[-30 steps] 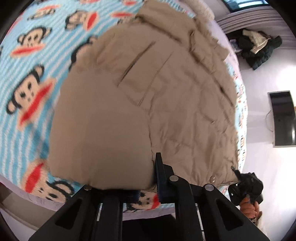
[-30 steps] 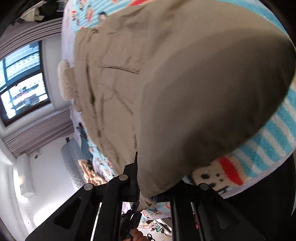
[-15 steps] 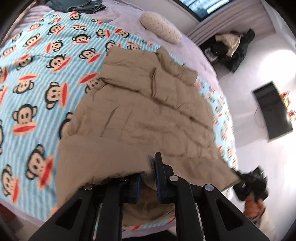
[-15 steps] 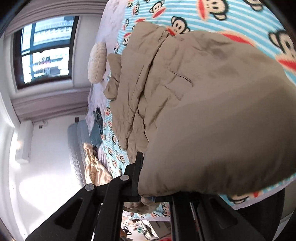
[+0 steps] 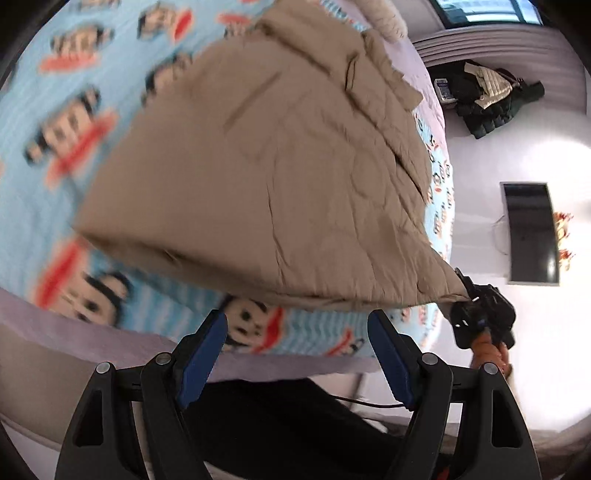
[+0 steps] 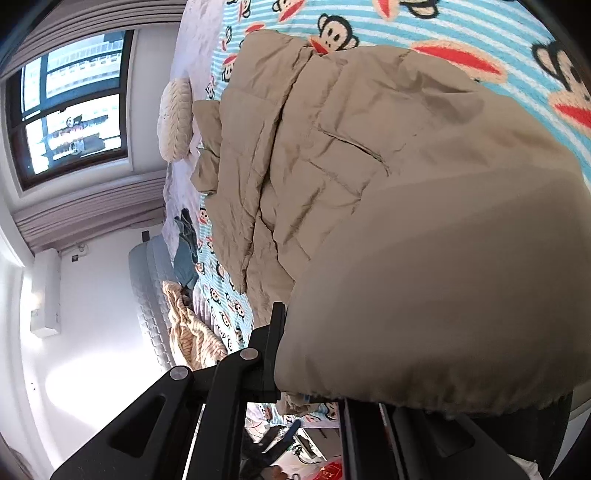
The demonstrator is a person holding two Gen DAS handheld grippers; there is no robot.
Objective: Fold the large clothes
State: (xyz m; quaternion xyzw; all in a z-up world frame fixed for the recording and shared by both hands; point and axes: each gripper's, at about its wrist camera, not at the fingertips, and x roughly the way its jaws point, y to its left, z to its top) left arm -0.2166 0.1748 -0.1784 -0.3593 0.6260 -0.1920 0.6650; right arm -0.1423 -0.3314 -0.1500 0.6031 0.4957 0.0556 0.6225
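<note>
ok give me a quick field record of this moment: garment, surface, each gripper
garment: tan padded jacket, lying on the bed, near hem corner lifted
surface: monkey-print blanket on the bed
left gripper: jaws have just been opening, nothing between them, jacket hem ahead of them
right gripper: shut on the jacket's hem corner
background: dark clothes pile by the wall

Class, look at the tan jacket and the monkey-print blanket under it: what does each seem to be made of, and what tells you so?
Tan jacket: probably a padded, quilted synthetic shell with a matte finish; stitched panels and soft crinkles suggest filling. Monkey-print blanket: likely fleece or plush; its printed edges look soft and fuzzy, with no sheen. Neither fibre can be confirmed by sight.
</note>
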